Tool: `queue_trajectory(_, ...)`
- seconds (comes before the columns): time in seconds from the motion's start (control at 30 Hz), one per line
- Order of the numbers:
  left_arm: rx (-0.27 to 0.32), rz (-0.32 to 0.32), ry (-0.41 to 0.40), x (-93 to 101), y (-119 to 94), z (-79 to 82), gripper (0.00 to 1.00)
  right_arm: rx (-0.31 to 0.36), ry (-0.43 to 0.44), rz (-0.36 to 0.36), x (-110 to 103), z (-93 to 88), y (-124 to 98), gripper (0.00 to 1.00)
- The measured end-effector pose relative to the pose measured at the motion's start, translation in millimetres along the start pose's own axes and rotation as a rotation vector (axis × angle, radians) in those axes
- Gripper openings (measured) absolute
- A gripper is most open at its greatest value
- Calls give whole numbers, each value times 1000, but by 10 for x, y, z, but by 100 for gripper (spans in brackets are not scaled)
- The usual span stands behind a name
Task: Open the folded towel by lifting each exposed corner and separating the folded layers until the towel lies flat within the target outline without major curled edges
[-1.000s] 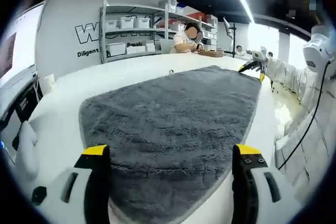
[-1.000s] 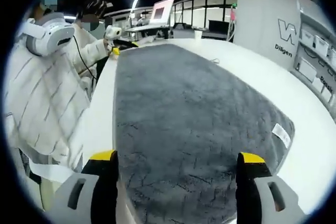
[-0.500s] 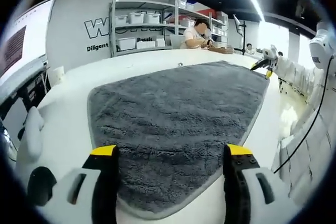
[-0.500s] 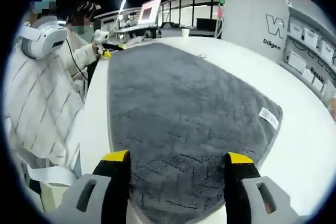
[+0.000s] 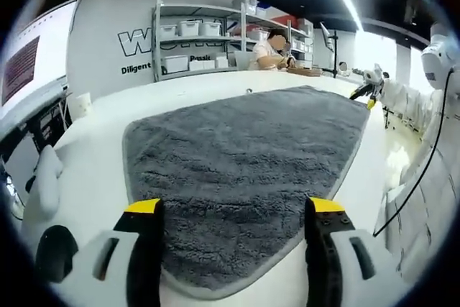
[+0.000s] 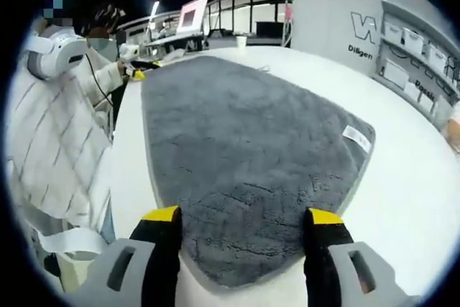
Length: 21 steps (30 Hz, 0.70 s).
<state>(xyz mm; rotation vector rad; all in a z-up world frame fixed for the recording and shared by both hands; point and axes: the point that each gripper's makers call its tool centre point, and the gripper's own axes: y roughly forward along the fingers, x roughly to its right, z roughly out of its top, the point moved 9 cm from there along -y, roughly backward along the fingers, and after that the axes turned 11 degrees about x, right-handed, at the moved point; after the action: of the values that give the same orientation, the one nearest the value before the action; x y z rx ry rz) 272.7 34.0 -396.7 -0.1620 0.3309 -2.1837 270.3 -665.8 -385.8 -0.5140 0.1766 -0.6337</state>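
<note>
Here the grey towel (image 5: pixel 244 170) lies spread on the white surface (image 5: pixel 93 170), its long axis running between the two wide-open, empty tools, left tool (image 5: pixel 226 210) and right tool (image 6: pixel 241 217) each just short of, perhaps over, an opposite corner.

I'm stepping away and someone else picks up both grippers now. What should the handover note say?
Left gripper: open, empty, poised over a corner of the grey towel.
Right gripper: open, empty, poised over the opposite end's corner.
Towel: spread in one layer on the white table, white label at one edge.
Done: unfolding looks finished; no curled edges visible.
Left: check it against the target outline, which I cannot make out.
</note>
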Motion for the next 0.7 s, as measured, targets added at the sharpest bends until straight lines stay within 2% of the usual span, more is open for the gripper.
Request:
queue_trajectory(0.47, -20, -8, 5, -2, -15, 10, 79, -25, 4, -13, -17, 12, -9, 67)
queue_trajectory(0.57, -53, -14, 14, -4, -7, 44, 80, -31, 0, -8, -11, 18, -10, 67)
queue_trajectory(0.6, -72, -26, 32, -12, 12, 75, 81, -36, -3, 1, 13, 20, -15, 67)
queue_trajectory(0.7, -80, -24, 76, -32, 36, 120, 86, -45, -6, 16, 37, 41, -18, 66)
